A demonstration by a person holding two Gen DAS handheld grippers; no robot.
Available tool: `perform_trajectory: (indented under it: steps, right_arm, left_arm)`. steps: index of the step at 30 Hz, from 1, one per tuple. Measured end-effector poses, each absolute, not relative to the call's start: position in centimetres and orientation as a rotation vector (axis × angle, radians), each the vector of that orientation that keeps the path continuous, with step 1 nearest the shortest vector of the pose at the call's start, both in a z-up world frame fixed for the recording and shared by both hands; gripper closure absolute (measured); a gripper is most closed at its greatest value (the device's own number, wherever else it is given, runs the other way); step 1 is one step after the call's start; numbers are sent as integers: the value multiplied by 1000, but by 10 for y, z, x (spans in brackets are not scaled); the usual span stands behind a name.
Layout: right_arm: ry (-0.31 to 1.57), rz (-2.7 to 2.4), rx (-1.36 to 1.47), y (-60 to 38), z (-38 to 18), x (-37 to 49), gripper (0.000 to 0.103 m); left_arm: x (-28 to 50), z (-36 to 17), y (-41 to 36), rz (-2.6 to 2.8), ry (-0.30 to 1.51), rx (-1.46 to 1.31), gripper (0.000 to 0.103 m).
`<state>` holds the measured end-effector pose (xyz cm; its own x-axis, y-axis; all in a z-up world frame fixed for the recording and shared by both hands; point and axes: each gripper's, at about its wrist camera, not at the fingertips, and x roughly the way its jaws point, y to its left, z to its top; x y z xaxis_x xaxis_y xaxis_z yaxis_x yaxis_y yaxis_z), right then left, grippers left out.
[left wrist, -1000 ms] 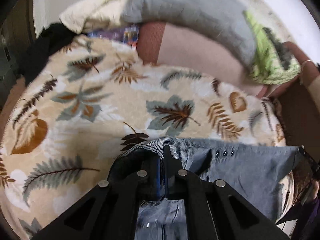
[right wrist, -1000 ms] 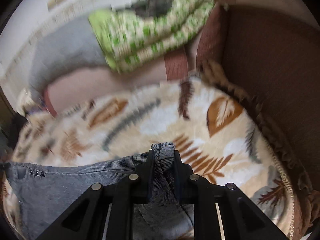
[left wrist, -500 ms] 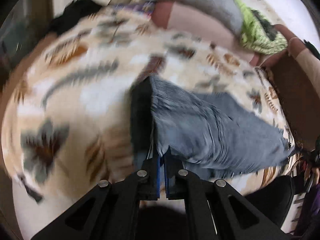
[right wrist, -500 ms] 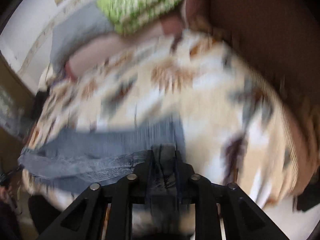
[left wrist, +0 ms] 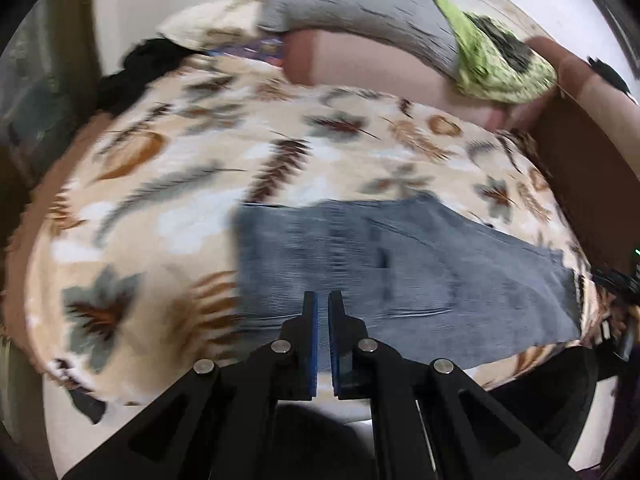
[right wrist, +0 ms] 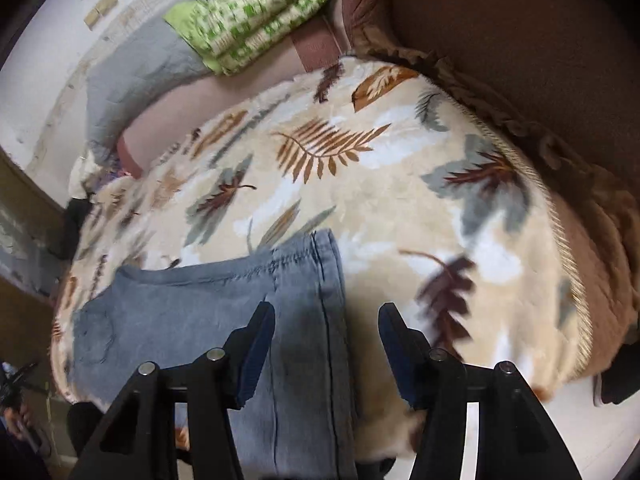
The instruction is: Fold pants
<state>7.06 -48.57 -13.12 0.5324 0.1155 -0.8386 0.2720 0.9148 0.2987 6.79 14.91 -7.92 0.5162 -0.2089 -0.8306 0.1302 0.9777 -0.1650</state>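
- Denim pants (left wrist: 400, 272) lie flat on a leaf-print blanket (left wrist: 168, 184) near its front edge, long axis running left-to-right across both views; one end hangs over the front edge in the right wrist view (right wrist: 296, 420).
- Left gripper (left wrist: 323, 308): jaws nearly pressed together, thin gap showing, nothing seen pinched; tips sit just above the pants' near edge, toward the left end of the cloth.
- Right gripper (right wrist: 326, 320): jaws spread wide, empty, straddling the seamed right end of the pants (right wrist: 320, 280); cloth lies directly ahead and below.
- Relation that matters: pants stretch sideways btwn the two tools, each gripper abt over its own end. Right looks nearer to a grab, being wide apart over the seam edge; left would prob. need to spread first.
- Judgement: next fold likely goes along the long axis, one end carried toward the other. Can't tell which end is the waist; motion blur in left view.
- Bkgd: grey pillow (left wrist: 360, 12), green patterned cloth (right wrist: 256, 16), brown sofa back (right wrist: 520, 40), well apart from the pants.
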Motion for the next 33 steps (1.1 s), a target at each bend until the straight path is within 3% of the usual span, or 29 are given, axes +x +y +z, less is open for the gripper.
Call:
perform_trajectory:
  steps: [3, 4, 5, 7, 16, 21, 25, 29, 31, 33]
  right_arm:
    - [1091, -127, 372, -477, -153, 89, 45]
    - [1131, -136, 344, -472, -161, 95, 51]
    - [1161, -127, 308, -466, -166, 101, 75]
    - [1154, -156, 210, -457, -161, 102, 88]
    - [952, -188, 167, -458, -103, 123, 90]
    - [1112, -241, 219, -469, -160, 151, 89]
    - [1064, -339, 251, -472, -151, 137, 70]
    - [919, -275, 168, -432, -106, 130, 70]
    - [915, -126, 170, -398, -97, 136, 70]
    - [926, 54, 143, -345, -97, 148, 70]
  left_arm:
    - [81, -99, 124, -257, 1044, -113, 99]
    - [86, -106, 117, -254, 1058, -118, 99]
    - [92, -115, 111, -244, 1077, -115, 99]
    - [103, -131, 108, -232, 1109, -121, 98]
    - [126, -151, 106, -145, 1117, -108, 99]
    - [132, -167, 106, -113, 1124, -105, 99]
    - [132, -169, 107, -114, 1128, -98, 99]
    - [129, -159, 103, -95, 1096, -86, 98]
    - [124, -151, 95, -113, 1060, -83, 94]
    - [119, -147, 87, -121, 1039, -79, 70]
